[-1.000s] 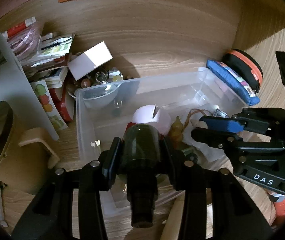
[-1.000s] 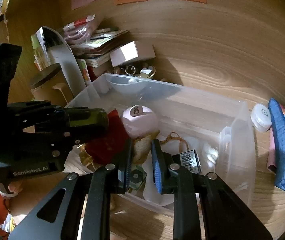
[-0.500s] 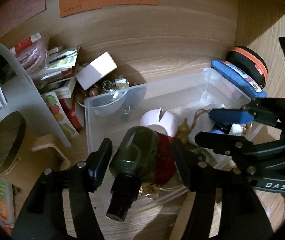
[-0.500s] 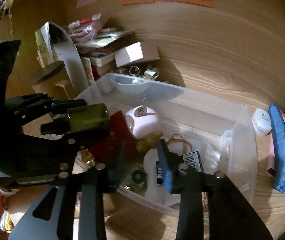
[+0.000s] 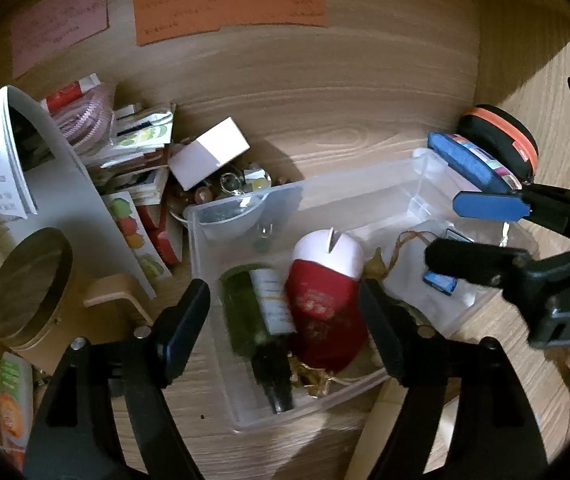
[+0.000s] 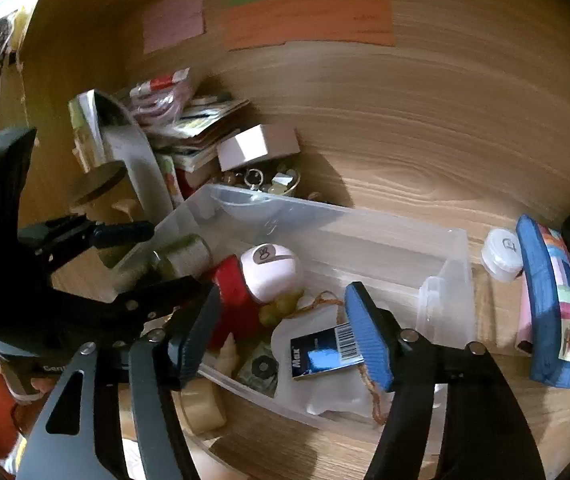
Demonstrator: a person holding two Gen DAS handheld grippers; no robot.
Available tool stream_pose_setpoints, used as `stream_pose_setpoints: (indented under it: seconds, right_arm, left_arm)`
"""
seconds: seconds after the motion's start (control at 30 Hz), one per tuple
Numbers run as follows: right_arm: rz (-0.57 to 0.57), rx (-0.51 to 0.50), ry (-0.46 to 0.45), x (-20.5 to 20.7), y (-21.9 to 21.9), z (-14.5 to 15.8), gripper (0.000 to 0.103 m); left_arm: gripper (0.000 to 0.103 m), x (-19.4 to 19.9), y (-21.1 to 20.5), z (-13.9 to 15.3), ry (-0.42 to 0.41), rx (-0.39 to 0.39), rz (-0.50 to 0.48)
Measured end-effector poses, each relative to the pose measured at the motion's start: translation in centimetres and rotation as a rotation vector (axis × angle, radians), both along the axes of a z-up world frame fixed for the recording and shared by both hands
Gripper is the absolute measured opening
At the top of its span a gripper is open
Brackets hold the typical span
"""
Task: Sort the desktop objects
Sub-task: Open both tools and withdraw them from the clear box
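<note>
A clear plastic bin (image 5: 213, 248) (image 6: 451, 248) stands on the wooden desk. A dark green bottle (image 5: 251, 312) (image 6: 183, 258) lies inside at its left end, next to a red pouch (image 5: 325, 312) and a white and pink round case (image 5: 333, 250) (image 6: 271, 272). My left gripper (image 5: 285, 320) is open and empty, held above the bottle. My right gripper (image 6: 281, 330) is open and empty above the bin's middle, over a blue barcode packet (image 6: 323, 352) and a white bag.
Booklets, a white box (image 5: 209, 152) and a bowl of trinkets (image 5: 229, 184) pile up behind the bin's left. A round wooden lid (image 5: 25, 280) sits left. A blue pouch (image 6: 553, 304), a black and orange case (image 5: 501, 140) and a small white tub (image 6: 501, 252) lie right.
My left gripper opened and let go of the green bottle, which now lies in the bin. My right gripper opened too. Both pulled back and upward.
</note>
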State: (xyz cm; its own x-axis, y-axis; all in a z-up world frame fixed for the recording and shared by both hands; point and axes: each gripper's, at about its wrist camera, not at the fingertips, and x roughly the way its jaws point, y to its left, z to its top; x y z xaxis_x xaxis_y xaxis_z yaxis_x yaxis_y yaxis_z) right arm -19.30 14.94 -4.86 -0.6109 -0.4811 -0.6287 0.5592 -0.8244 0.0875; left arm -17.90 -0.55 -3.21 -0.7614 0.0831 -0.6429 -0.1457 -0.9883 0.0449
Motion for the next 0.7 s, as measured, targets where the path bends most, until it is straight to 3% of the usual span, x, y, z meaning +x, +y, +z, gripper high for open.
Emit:
stream_pose_setpoints:
  seconds: [0.3, 0.43, 0.57, 0.7]
  right_arm:
    - [-0.008, -0.041, -0.021, 0.1, 1.0, 1.2, 0.069]
    - [-0.005, -0.059, 0.001, 1.3, 1.3, 2.6, 0.072]
    - [-0.009, -0.068, 0.034, 3.3, 1.8, 3.8, 0.081]
    - [-0.007, -0.063, 0.058, 5.2, 2.1, 4.5, 0.081]
  left_arm:
    - [0.089, 1.7, -0.2, 2.0, 0.049, -0.037, 0.032]
    - [0.092, 3.5, -0.5, 3.1, 0.087, -0.052, 0.045]
    - [0.095, 5.2, -0.7, 3.8, 0.112, -0.065, 0.061]
    - [0.096, 6.5, -1.1, 3.9, 0.113, -0.057, 0.068]
